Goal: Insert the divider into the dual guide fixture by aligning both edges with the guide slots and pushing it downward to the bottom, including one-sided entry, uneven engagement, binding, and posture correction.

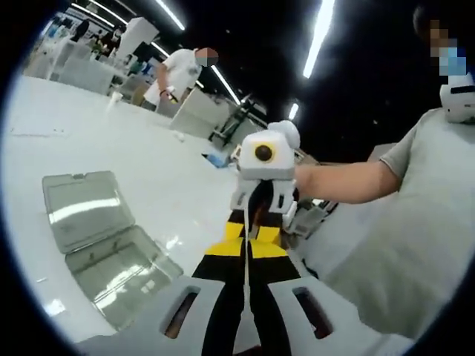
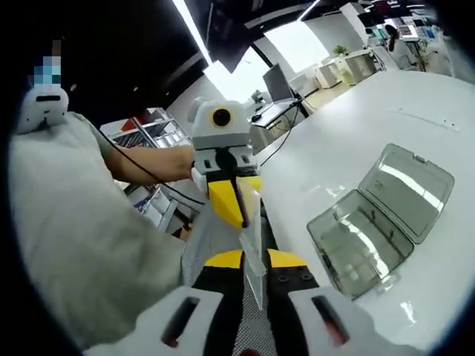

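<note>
Divider (image 2: 254, 252): thin clear plate, seen edge-on, held off the table (image 2: 356, 119), gripped at both ends between the two grippers facing each other. In left gripper view, visible as a pale thin line (image 1: 246, 274) running up the centre between the jaws.

Left gripper (image 1: 246, 315): jaws nearly closed, pinched on the divider's near edge. Seen from the right gripper view as a white head with yellow tips (image 2: 236, 204), clamped on the far end of the divider.

Right gripper (image 2: 254, 285): jaws narrowed to a slit, clamped on the divider. Seen from the left gripper view as a white head with yellow-and-black jaws (image 1: 256, 230), closed on the plate's far end.

Box (image 2: 382, 215): clear plastic case, lid hinged open and lying flat, resting on the white table away from its edges, well apart from the divider. In left gripper view, box (image 1: 104, 237) low and left of the jaws. Guide slots inside: cannot tell.

Person (image 1: 415, 222): grey shirt, forearm extended to the right gripper. Second person (image 1: 178, 74) in white, standing beyond the table's far edge. Ceiling strip lights (image 1: 323, 37) overhead.
</note>
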`<control>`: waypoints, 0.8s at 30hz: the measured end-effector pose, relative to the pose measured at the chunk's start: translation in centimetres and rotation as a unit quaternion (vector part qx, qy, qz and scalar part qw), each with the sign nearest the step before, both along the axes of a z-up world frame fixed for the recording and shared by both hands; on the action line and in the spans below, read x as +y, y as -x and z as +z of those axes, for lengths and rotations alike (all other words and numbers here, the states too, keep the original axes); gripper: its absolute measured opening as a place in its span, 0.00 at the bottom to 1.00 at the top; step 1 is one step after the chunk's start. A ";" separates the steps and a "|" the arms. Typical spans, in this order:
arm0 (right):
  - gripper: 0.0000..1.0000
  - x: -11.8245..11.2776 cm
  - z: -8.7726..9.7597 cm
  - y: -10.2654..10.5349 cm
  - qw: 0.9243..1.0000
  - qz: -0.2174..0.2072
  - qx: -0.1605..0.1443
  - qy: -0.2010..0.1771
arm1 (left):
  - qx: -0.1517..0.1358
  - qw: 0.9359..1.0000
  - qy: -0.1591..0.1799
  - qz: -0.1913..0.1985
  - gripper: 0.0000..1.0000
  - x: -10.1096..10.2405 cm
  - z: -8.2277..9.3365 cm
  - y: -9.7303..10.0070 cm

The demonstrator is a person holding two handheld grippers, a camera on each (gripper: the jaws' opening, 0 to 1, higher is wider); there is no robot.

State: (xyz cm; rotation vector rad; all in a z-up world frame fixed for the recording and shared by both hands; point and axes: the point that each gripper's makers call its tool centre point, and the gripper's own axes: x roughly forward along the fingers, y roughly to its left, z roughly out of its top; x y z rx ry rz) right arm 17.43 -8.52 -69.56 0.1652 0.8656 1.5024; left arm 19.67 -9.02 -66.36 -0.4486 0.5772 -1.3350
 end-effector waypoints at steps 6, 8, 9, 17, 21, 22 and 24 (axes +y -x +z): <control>0.06 0.1 0.9 -0.9 0.999 -0.031 0.018 -0.037 | 0.001 1.000 0.001 0.001 0.00 0.1 0.0 0.0; 0.06 0.1 1.0 -0.8 0.999 -0.030 0.017 -0.040 | 0.002 1.000 0.002 0.001 0.00 0.1 0.0 0.0; 0.07 0.1 1.0 -0.7 0.999 -0.030 0.019 -0.040 | 0.001 1.000 0.002 0.001 0.00 0.1 0.0 0.0; 0.09 0.2 0.8 -0.3 0.999 -0.022 0.021 -0.040 | 0.000 1.000 0.009 -0.002 0.00 -0.1 0.3 0.1; 0.07 0.4 0.8 0.2 0.999 -0.015 0.021 -0.042 | -0.002 1.000 0.014 -0.002 0.00 -0.1 0.6 0.1; 0.06 0.4 0.8 0.2 0.999 -0.015 0.023 -0.042 | -0.003 1.000 0.014 -0.002 0.00 -0.1 0.6 0.1; 0.06 0.4 0.8 0.2 0.999 -0.015 0.021 -0.046 | -0.002 1.000 0.013 -0.002 0.00 -0.1 0.5 0.1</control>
